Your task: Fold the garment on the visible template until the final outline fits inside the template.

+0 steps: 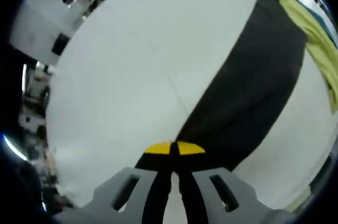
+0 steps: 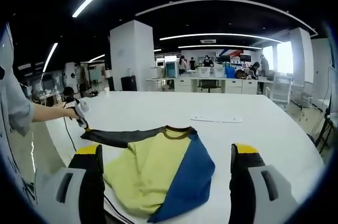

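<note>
**Sleeve drawn out for folding**

The shirt (image 2: 158, 174) lies on the white worktop (image 2: 253, 123). Left tongs (image 1: 172, 152) are clamped on the dark sleeve (image 1: 248, 92) end, pulling it taut, likely to fold it inward. Right tongs (image 2: 168, 168) stand agape, hovering over the body, holding nothing.

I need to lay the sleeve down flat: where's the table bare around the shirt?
The white table is bare beyond the shirt up to the paper sheet, and right of the blue side. The left gripper stretches the dark sleeve towards the table's edge: crowded there.
</note>
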Motion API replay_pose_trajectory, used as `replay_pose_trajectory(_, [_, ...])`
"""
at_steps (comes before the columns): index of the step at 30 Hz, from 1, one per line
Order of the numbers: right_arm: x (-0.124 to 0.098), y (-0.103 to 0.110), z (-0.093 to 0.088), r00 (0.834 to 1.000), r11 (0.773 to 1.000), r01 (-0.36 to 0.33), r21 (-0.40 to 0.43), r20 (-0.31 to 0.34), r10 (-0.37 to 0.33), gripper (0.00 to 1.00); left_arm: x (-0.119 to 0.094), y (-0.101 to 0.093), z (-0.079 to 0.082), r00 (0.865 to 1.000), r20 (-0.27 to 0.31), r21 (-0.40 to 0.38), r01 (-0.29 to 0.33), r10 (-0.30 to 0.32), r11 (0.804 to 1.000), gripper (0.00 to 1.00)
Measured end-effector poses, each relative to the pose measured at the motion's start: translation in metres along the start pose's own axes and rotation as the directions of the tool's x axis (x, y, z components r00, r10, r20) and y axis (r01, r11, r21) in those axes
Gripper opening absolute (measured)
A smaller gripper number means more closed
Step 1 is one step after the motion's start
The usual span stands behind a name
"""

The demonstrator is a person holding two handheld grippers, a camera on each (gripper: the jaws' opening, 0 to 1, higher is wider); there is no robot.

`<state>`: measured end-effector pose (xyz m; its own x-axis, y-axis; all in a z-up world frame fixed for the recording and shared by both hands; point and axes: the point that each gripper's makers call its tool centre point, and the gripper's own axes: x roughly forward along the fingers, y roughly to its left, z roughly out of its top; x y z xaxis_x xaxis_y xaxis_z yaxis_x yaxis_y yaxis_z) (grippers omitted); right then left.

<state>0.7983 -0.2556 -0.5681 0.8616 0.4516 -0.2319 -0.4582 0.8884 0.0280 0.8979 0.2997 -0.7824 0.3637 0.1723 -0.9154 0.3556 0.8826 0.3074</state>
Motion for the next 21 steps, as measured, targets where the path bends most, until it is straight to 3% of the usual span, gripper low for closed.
replay_pose_trajectory(5, [-0.004,-0.001,-0.001,1.000,1.000,0.009,0.008,0.007,-0.009,1.00,-0.001,0.000,-0.001,1.000,0.012,0.000,-0.001,0.001,1.000,0.01])
replay_pose_trajectory(14, [-0.016,-0.003,0.002,0.999,1.000,0.023,0.015,0.036,-0.023,1.00,-0.014,-0.002,-0.005,0.999,0.038,0.010,-0.018,0.018,1.000,0.21])
replay_pose_trajectory(21, [-0.021,-0.005,0.005,0.999,1.000,-0.005,0.009,0.054,0.004,1.00,-0.037,-0.020,0.004,0.990,0.138,-0.018,-0.024,0.026,1.000,0.34])
